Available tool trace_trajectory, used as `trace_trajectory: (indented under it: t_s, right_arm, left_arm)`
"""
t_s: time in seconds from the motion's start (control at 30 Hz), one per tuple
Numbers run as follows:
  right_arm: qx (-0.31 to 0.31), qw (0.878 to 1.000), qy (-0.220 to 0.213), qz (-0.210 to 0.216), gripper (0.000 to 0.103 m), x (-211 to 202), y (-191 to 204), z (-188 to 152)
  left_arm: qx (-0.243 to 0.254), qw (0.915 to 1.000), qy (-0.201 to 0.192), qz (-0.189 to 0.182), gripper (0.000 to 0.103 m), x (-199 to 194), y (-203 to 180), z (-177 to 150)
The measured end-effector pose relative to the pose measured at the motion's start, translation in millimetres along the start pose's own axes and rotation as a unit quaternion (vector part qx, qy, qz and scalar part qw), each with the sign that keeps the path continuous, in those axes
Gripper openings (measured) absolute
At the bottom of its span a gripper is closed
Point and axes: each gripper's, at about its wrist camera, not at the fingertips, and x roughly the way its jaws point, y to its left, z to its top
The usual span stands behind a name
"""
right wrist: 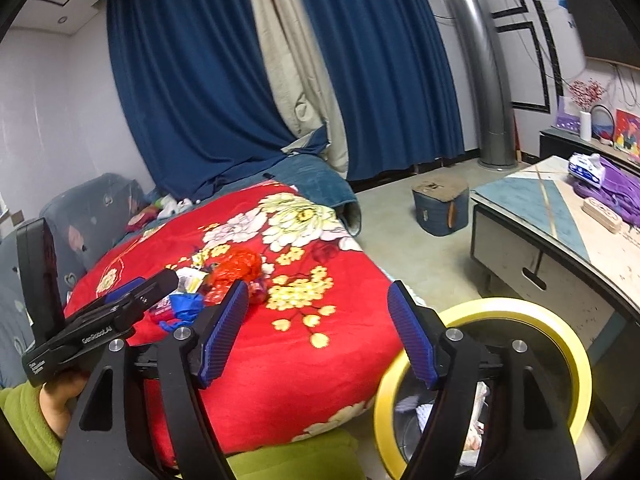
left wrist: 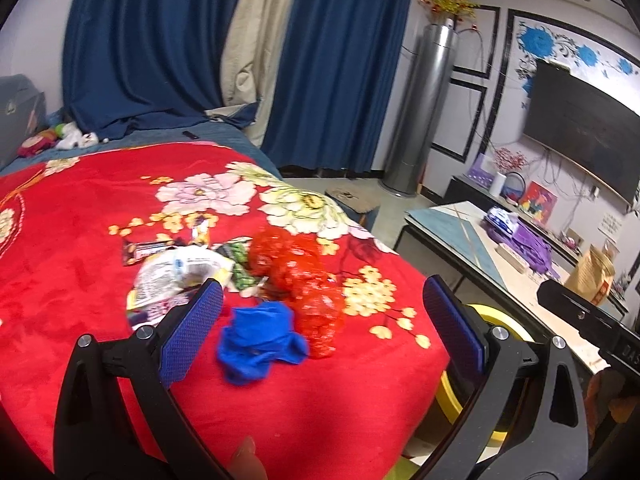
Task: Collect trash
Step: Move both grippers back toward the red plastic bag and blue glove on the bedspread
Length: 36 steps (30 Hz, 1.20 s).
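A pile of trash lies on the red flowered blanket (left wrist: 80,248): a crumpled blue glove (left wrist: 260,340), a red plastic bag (left wrist: 300,272), a white wrapper (left wrist: 176,276) and a dark candy wrapper (left wrist: 148,250). My left gripper (left wrist: 320,332) is open, its jaws on either side of the blue glove and just above it. My right gripper (right wrist: 316,332) is open and empty, above the blanket's near edge, right of the pile (right wrist: 224,280). A yellow-rimmed bin (right wrist: 560,340) holding some trash stands on the floor beside the bed.
A low coffee table (right wrist: 528,208) with purple cloth (right wrist: 616,192) and a tissue pack stands right. A blue stool (right wrist: 440,204) sits on the floor beyond. Blue curtains (left wrist: 160,40) hang behind the bed. A TV (left wrist: 580,128) is on the right wall.
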Motion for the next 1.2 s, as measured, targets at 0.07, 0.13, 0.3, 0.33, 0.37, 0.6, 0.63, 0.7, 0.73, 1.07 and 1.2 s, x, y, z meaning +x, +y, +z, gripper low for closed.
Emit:
trace_trajectory:
  t_s: [0.07, 0.13, 0.3, 0.33, 0.37, 0.6, 0.63, 0.7, 0.73, 1.07, 1.2]
  right_arm:
    - [-0.007, 1.0, 0.004, 0.006, 0.07, 4.5, 7.1, 2.3]
    - [-0.012, 1.0, 0.006, 0.013, 0.07, 8.3, 14.7, 4.7]
    - [-0.023, 0.999, 0.02, 0.038, 0.07, 30.6, 35.4, 14.1]
    - [-0.024, 0.999, 0.023, 0.042, 0.07, 34.8, 38.7, 16.3]
    - [-0.027, 0.998, 0.029, 0.048, 0.07, 40.5, 42.1, 17.5]
    - [-0.019, 0.993, 0.083, 0.076, 0.07, 87.4, 65.2, 24.0]
    - [-0.02, 0.993, 0.09, 0.077, 0.07, 92.6, 68.2, 23.7]
    - [-0.019, 0.99, 0.107, 0.085, 0.069, 105.2, 73.4, 24.1]
    - [-0.018, 0.99, 0.113, 0.086, 0.069, 110.5, 75.5, 24.4]
    - [0.007, 0.978, 0.186, 0.095, 0.056, 162.6, 82.0, 15.4]
    - [0.004, 0.975, 0.201, 0.091, 0.051, 170.2, 83.8, 6.2]
  left_arm:
    - [-0.007, 1.0, -0.001, 0.005, 0.092, -1.5, 7.7, 0.6]
    - [-0.011, 0.9999, 0.0, 0.012, 0.092, -2.0, 15.4, 1.2]
    - [-0.014, 0.999, 0.017, 0.04, 0.092, -0.3, 31.7, -0.7]
    - [-0.015, 0.9987, 0.022, 0.044, 0.092, 0.9, 34.5, -2.1]
    - [-0.019, 0.9984, 0.029, 0.045, 0.092, 2.7, 40.7, -3.6]
    - [-0.039, 0.997, 0.06, 0.029, 0.092, 6.6, 62.9, -11.8]
    - [-0.039, 0.997, 0.062, 0.026, 0.092, 7.3, 63.9, -12.5]
    - [-0.036, 0.9965, 0.074, 0.016, 0.089, 11.5, 65.3, -15.4]
    - [-0.035, 0.9961, 0.08, 0.012, 0.086, 13.8, 65.0, -17.3]
    - [-0.04, 0.991, 0.126, -0.021, 0.065, 32.8, 65.9, -33.8]
    - [-0.046, 0.9895, 0.135, -0.027, 0.057, 36.2, 67.4, -37.5]
